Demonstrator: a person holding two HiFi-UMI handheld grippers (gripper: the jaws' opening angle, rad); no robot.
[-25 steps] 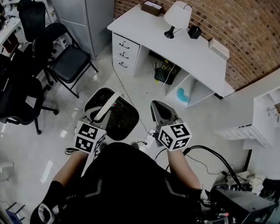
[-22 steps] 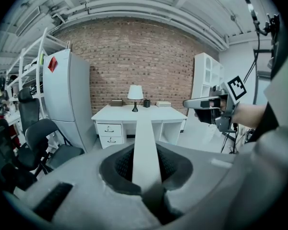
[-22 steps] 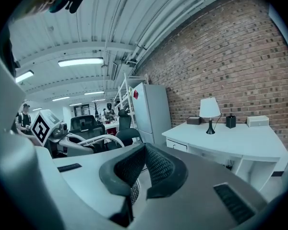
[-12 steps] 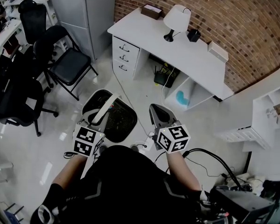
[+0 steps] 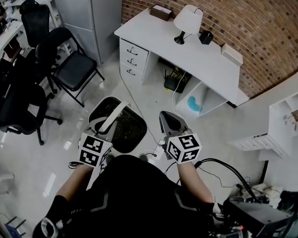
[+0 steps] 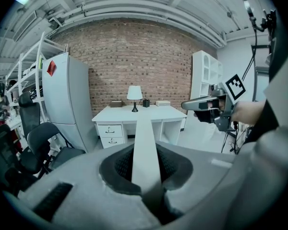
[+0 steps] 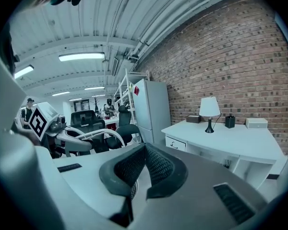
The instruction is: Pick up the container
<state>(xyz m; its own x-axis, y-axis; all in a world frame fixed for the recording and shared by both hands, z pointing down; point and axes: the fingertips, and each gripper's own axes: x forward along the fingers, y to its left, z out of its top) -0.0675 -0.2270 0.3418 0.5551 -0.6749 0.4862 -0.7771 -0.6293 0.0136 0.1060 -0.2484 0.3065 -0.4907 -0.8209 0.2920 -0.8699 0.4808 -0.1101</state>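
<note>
In the head view the container (image 5: 123,129) is a round black mesh bin with a white arched handle (image 5: 112,117), hanging over the pale floor in front of me. My left gripper (image 5: 103,131) is shut on that handle. In the left gripper view the handle (image 6: 145,128) runs as a white strip up from between the black pads (image 6: 119,169). My right gripper (image 5: 169,122) is held to the right of the bin, apart from it, its pads (image 7: 158,164) together with nothing between them. The right gripper view shows the handle (image 7: 98,134) arching beside the left gripper's marker cube (image 7: 39,121).
A white desk (image 5: 198,53) with a lamp (image 5: 187,19) stands against the brick wall ahead. A black folding chair (image 5: 72,63) and an office chair (image 5: 15,103) are to the left, a grey cabinet (image 5: 87,9) behind them. Cables (image 5: 228,167) lie at the right, near white shelves (image 5: 283,123).
</note>
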